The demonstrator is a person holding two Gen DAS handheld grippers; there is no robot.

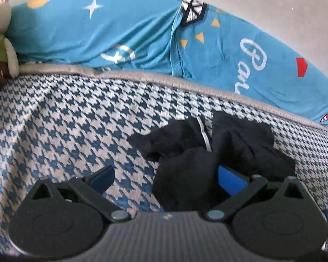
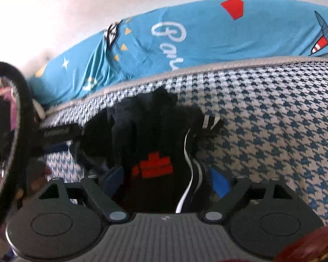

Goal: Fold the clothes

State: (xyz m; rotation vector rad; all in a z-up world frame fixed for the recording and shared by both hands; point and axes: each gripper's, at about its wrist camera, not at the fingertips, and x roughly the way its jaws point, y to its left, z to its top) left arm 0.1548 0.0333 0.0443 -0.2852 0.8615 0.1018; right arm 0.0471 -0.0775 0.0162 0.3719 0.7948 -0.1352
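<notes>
A crumpled black garment (image 1: 207,152) with a thin white stripe lies on the blue-and-white houndstooth mat (image 1: 65,131). My left gripper (image 1: 167,178) stands open and wide; the cloth lies between its blue pads, bunched against the right fingertip (image 1: 231,179) and well apart from the left one. In the right wrist view the same garment (image 2: 146,131) shows a red patch (image 2: 153,166) and white stripes. My right gripper (image 2: 166,181) is open, its pads standing on either side of the cloth without pressing it.
A blue printed pillow (image 1: 120,32) lies along the mat's grey far edge (image 1: 142,76), against a white wall. A stuffed rabbit (image 1: 0,43) sits at the far left. A black-rimmed mirror-like object (image 2: 13,120) fills the right wrist view's left side.
</notes>
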